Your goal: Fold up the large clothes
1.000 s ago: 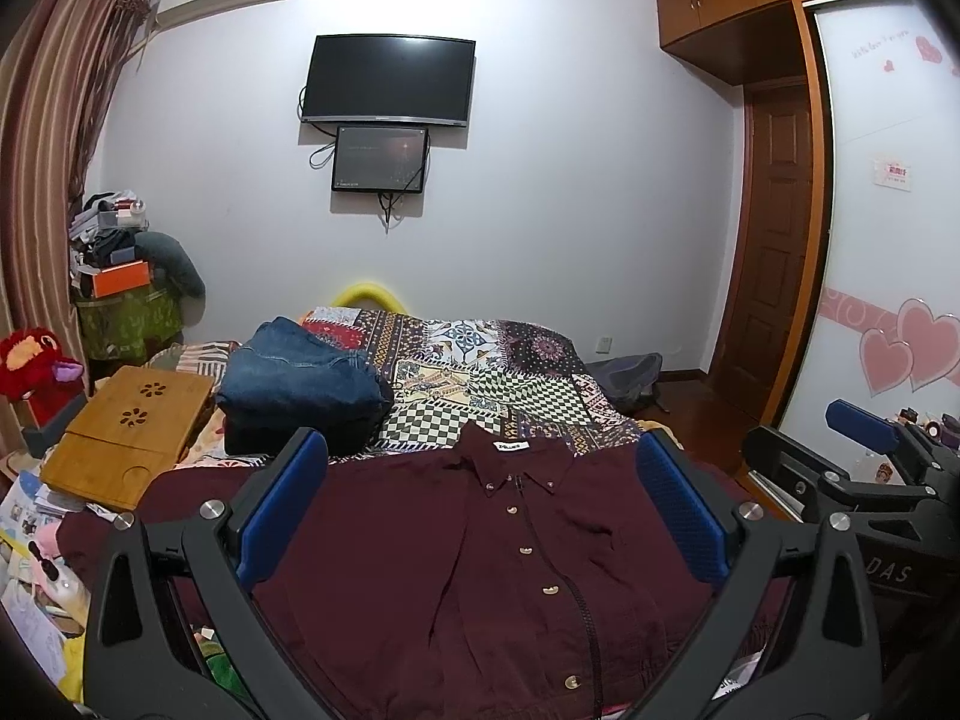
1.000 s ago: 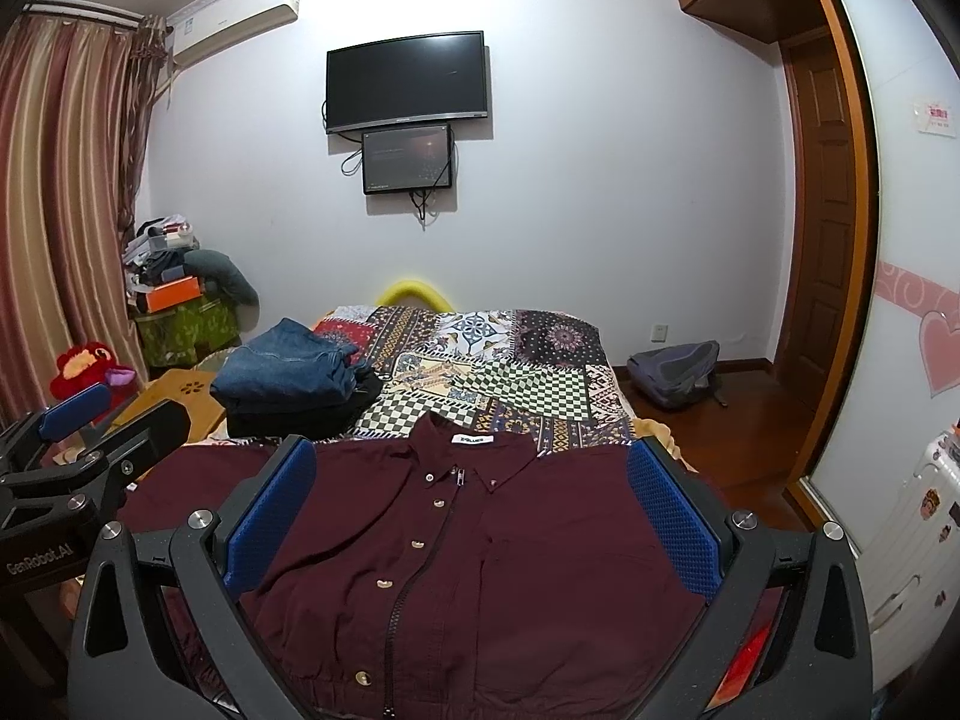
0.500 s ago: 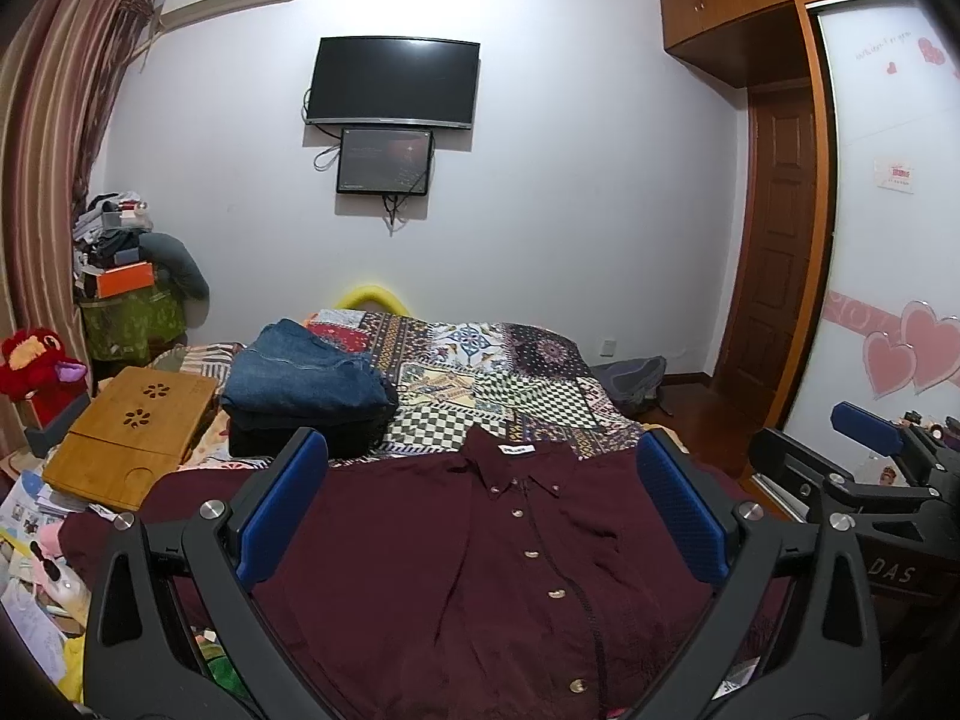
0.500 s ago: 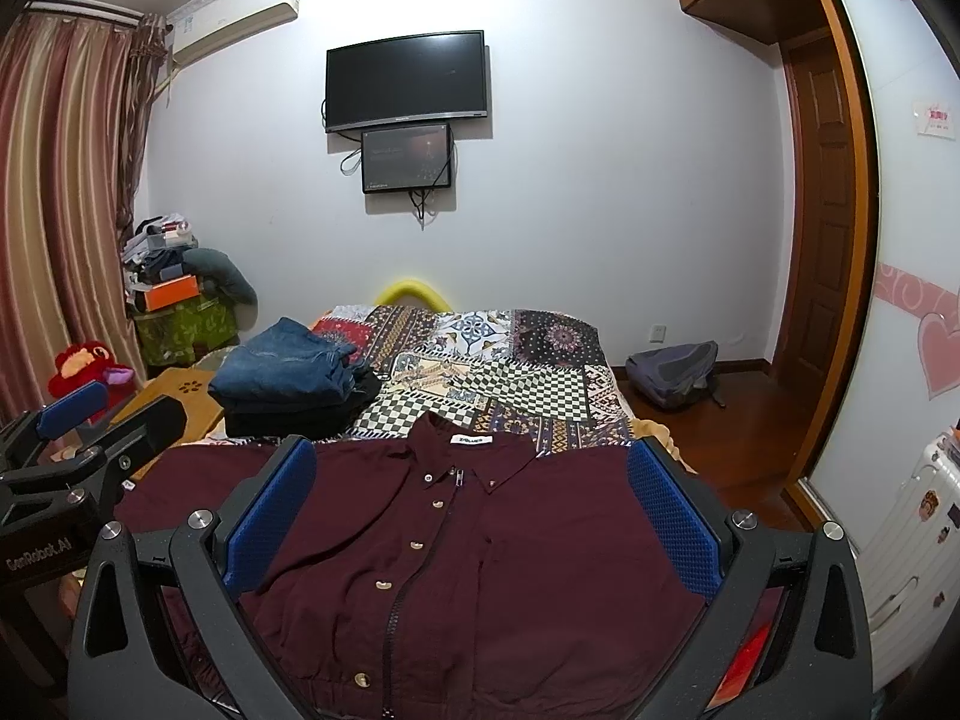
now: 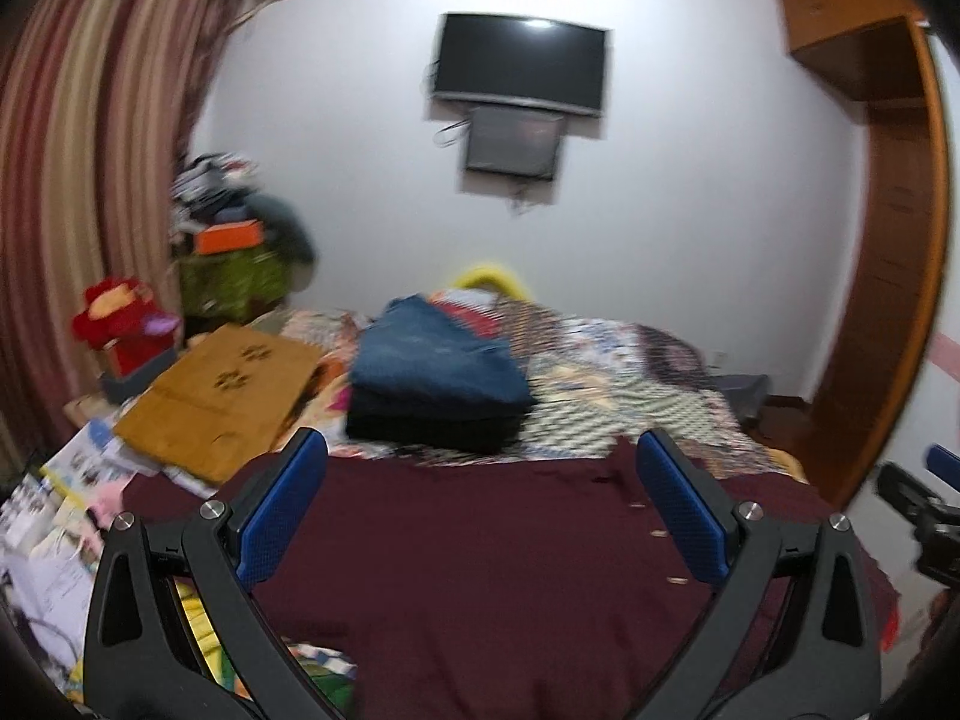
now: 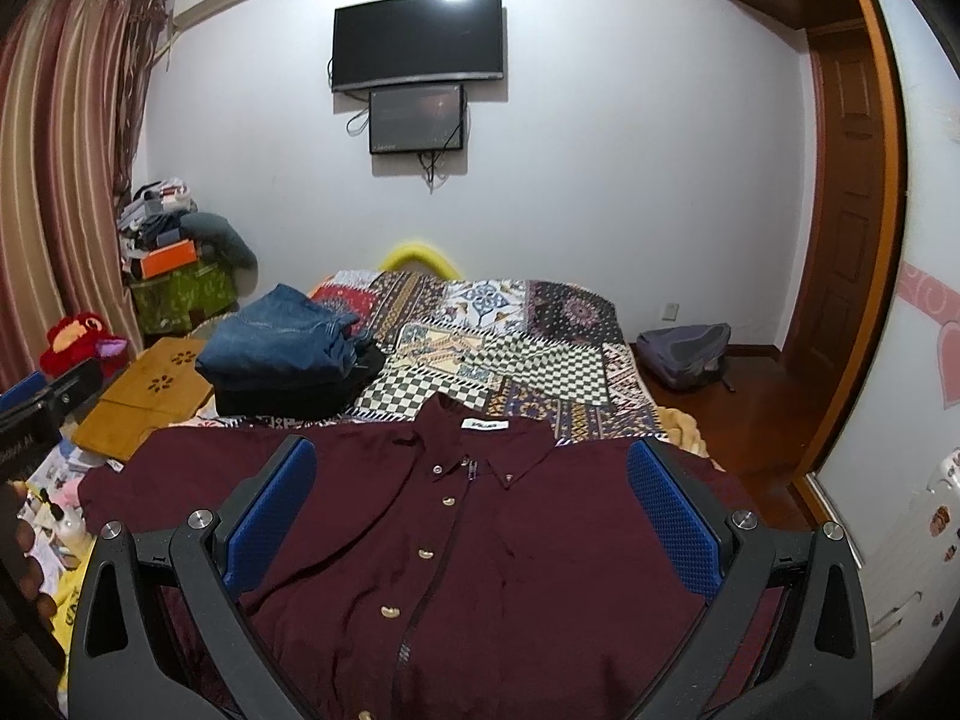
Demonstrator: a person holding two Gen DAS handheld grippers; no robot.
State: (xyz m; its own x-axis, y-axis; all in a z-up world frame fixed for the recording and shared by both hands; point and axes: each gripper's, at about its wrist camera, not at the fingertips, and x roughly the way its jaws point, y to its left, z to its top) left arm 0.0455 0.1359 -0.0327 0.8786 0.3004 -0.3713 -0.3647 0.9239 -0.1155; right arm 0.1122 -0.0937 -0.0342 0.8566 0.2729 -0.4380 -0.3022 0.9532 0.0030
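Across the near end of the bed (image 6: pixel 540 372) lies our maroon shirt (image 6: pixel 480 540), spread flat and face up, collar toward the far end, buttons and zip running down the front. We hold the left hand-held gripper (image 5: pixel 480 510) above its left shoulder and sleeve, jaws wide apart and empty; the right hand-held gripper (image 6: pixel 474 510) hangs over the chest, also spread wide with nothing in it. No fold has been made yet, as we judge it. We expect the cloth to be soft, light and limp, so it will sag and drag if pinched at one point only. We would take it at the shoulder seams or sleeve ends, both sides together. Folded jeans (image 6: pixel 282 342) sit on the patchwork cover beyond, near the left edge.
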